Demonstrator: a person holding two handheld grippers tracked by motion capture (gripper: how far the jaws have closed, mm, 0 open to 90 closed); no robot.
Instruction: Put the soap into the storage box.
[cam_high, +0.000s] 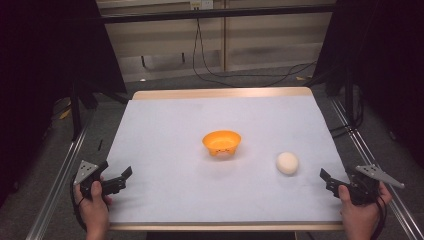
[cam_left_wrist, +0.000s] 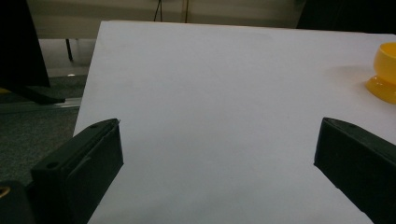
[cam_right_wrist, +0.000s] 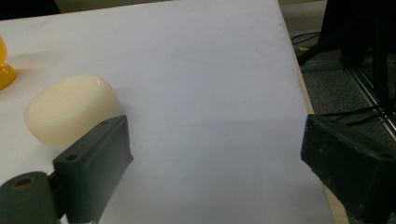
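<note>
Jaws of both grippers are spread wide, and nothing is held between them. In the high view the left gripper (cam_high: 117, 180) is held by a hand (cam_high: 93, 207) at the near left corner of the surface (cam_high: 210, 200), and the right gripper (cam_high: 334, 181) is held by the other hand (cam_high: 361, 212) at the near right corner, just over the edge.

An orange bowl (cam_high: 221, 142) is placed about in the middle of the white surface, upright on its small feet. A cream-white rounded object (cam_high: 287, 163), similar to a bun or a soap, is laid to the right of the bowl and nearer to the person, apart from it.

In the right gripper view, the cream object (cam_right_wrist: 70, 109) is seen just beyond the left jaw and a little outside the gap, not between the jaws; whether it is touched cannot be told. In the left gripper view, only bare surface lies between the jaws, and the bowl (cam_left_wrist: 384, 72) is seen far at the right edge, well apart from them.
</note>
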